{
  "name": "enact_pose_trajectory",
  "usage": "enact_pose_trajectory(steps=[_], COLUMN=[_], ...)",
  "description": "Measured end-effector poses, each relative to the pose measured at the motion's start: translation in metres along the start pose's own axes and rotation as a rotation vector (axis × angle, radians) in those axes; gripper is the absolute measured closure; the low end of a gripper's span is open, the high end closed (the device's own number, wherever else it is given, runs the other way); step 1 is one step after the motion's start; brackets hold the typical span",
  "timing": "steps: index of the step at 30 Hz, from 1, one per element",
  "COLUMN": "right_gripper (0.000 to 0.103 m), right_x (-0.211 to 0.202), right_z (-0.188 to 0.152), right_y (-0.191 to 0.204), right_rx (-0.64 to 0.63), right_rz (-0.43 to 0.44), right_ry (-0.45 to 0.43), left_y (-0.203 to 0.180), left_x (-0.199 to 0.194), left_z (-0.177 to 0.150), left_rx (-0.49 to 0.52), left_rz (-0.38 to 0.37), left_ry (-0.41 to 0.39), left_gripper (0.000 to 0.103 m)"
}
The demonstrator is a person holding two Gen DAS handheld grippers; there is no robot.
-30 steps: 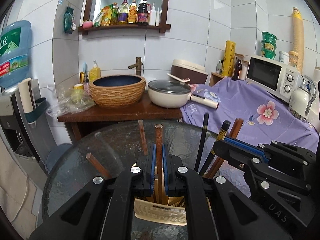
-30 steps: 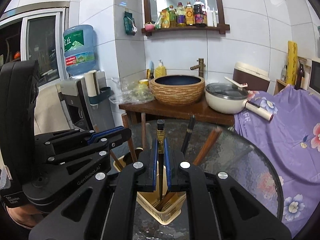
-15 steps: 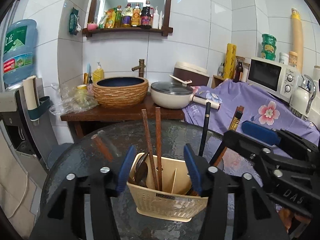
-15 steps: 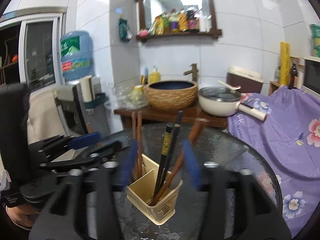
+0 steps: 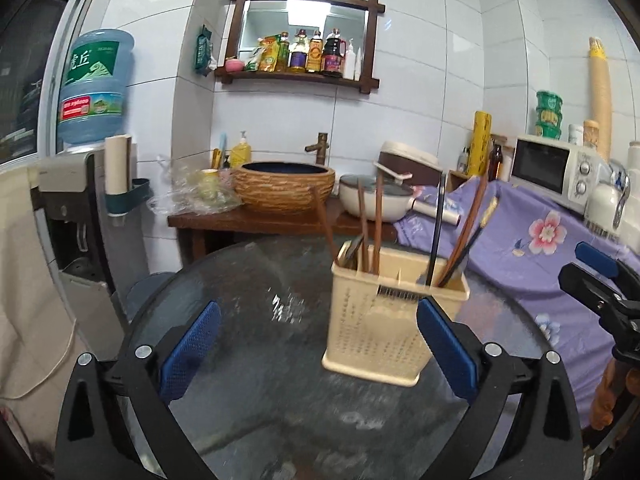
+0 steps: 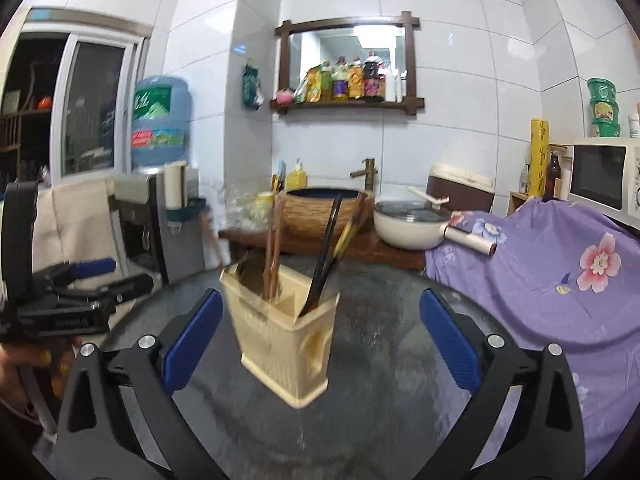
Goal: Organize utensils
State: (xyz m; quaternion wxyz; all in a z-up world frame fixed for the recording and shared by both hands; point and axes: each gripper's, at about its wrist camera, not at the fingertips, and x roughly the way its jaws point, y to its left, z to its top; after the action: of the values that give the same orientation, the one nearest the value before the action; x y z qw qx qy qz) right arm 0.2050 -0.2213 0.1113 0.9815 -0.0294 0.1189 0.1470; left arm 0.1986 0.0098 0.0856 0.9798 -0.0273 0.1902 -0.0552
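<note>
Now that every chopstick in sight stands in the holder (image 5: 394,320), the placing step looks finished and both hands seem to be at the release-and-retreat stage. The holder sits on the glass tabletop (image 5: 248,320), right of centre in the left wrist view and just left of centre in the right wrist view. Brown chopsticks (image 5: 366,228) lean in its left compartment beside what looks like a spoon, while a black chopstick (image 5: 436,232) and more brown ones stand in the right compartment.

The left gripper (image 5: 318,344) has just been opening; its blue fingers (image 5: 190,350) stand wide apart and released at the lower edge of the frame, with only the holder's right corner showing between them, untouched. The right gripper (image 6: 320,338) has likewise just been opening and grips nothing; the holder stands between its spread fingers (image 6: 448,338) but apart from both.

Both grippers point slightly downward across the tabletop. No loose utensil shows on the glass, so the next move probably calls for finding any remaining piece or stopping.
</note>
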Motion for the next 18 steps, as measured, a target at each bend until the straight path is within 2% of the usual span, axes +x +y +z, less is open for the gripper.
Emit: enact_pose_trajectory(steps=[3,9,13,18], right_gripper=[0.006,0.006,0.006,0.006], right_x=[-0.012,-0.043,-0.066,-0.098], right_z=[-0.031,-0.091,-0.115,-0.135], right_y=[0.012,0.031,0.038,0.049], right_rx=[-0.01,0.054,0.103,0.109], right_rz=[0.005,0.043,0.061,0.032], right_ry=[0.026,0.075,0.075,0.046], left_y=[-0.005,-0.015,-0.015,-0.019], left_x=[-0.011,-0.039,-0.06,-0.083], left_z=[-0.032,-0.088,-0.112,-0.134], left_rx=[0.033,0.06,0.035,0.026], left_rz=[0.02,0.008,0.026,0.025], left_ry=[0.036,0.088,0.078,0.098], left_gripper=[0.006,0.007,0.007,0.006])
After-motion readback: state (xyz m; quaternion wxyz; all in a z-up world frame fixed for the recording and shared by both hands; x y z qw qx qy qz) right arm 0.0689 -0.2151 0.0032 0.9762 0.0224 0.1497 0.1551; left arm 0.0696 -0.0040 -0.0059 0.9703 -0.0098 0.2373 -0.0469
